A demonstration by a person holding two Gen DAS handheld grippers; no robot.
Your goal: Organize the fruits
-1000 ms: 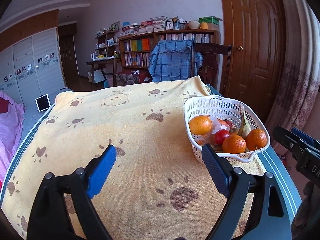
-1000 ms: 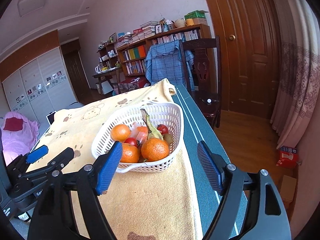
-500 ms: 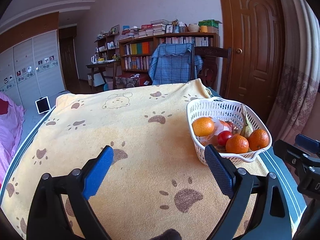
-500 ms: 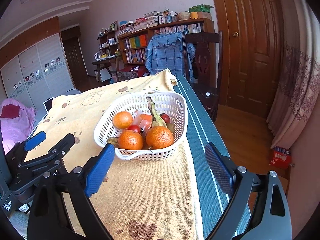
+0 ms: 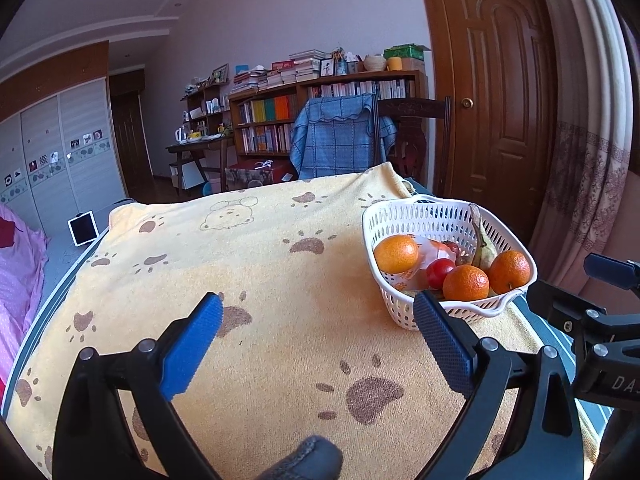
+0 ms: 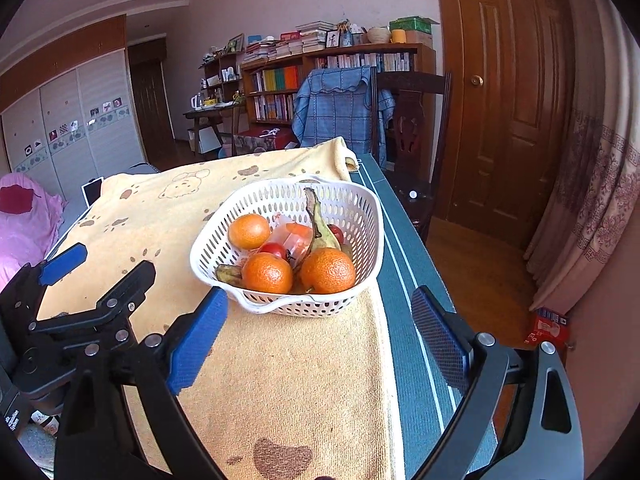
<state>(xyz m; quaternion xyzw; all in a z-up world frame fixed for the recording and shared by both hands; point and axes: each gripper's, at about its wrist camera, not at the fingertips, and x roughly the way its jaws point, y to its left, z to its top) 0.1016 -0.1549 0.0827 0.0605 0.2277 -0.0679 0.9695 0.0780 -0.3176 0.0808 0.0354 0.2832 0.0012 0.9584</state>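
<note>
Both jaws released: right gripper [image 6: 316,344] should drop onto near orange [image 6: 328,271] in basket [image 6: 280,308] by table's right edge w/o nudging banana [image 6: 318,222]; left gripper [image 5: 316,344] idle.

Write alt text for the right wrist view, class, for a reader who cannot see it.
A white perforated basket holding three oranges, a browning banana and red tomatoes sits on a yellow paw-print towel over a green table. The right tongs are open and empty in front of it, the left tongs beside them.
</note>
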